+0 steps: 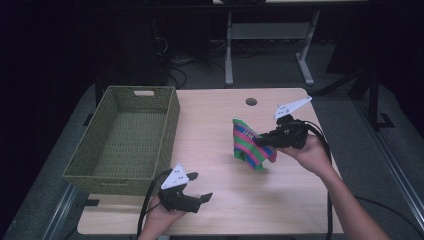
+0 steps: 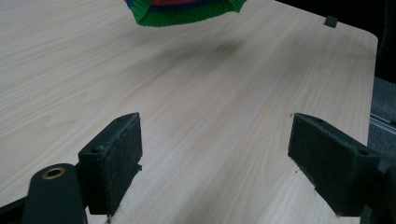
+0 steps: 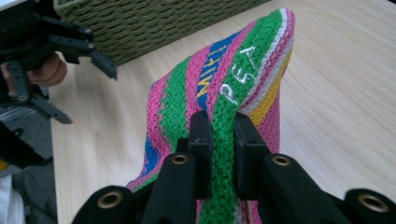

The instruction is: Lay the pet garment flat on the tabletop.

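Striped knit cloth lifted at centre-right of the high view, pinched by your right tongs.

The striped knit cloth (image 1: 250,145) hangs from one clamped fold, so its long axis runs roughly upright, lower hem toward the desk (image 1: 210,200); whether that hem touches the wood is hard to tell. Your right tongs (image 1: 261,141) are clenched on the green stripe, keeping it clear for carrying. Your left tongs (image 1: 196,186) wait spread wide, lower centre, beside the woven basket (image 1: 100,165).

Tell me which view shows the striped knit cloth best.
The right gripper view: the striped knit cloth is close up, stripes and lettering legible, pinched in the right tool. The high view shows it small; the left gripper view catches just its green hem.
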